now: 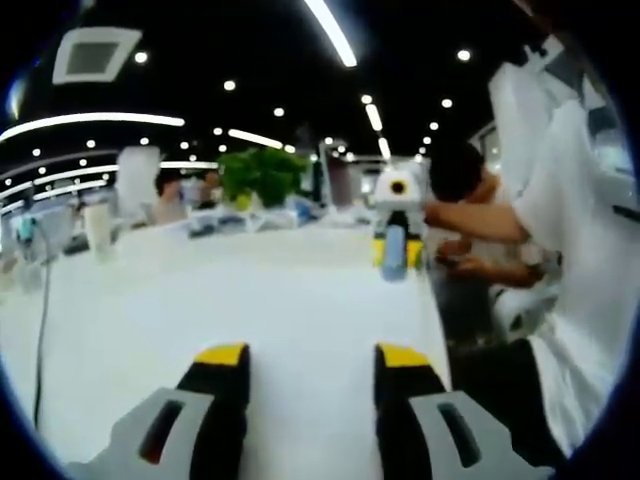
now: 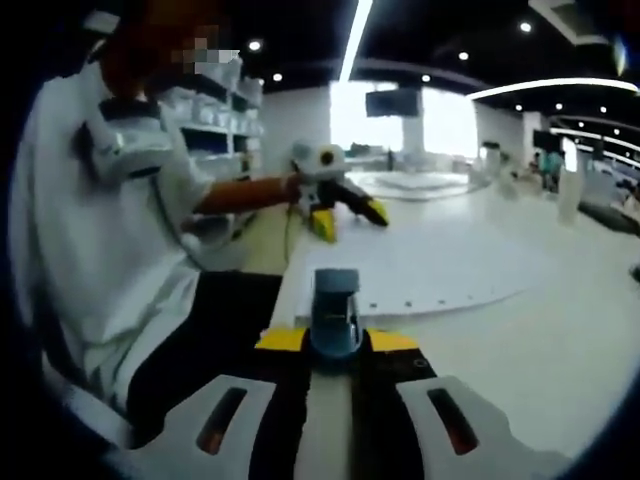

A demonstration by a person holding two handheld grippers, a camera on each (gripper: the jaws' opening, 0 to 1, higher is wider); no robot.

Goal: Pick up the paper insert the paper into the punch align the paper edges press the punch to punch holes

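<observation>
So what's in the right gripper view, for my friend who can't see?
The right gripper is shut on a blue hole punch at the edge of a white sheet of paper on a white table. Beyond, the left gripper hovers.

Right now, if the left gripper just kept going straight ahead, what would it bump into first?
Probably nothing soon: ahead of the left gripper lies bare white table. The right gripper, holding the blue punch, sits off to the right.
</observation>
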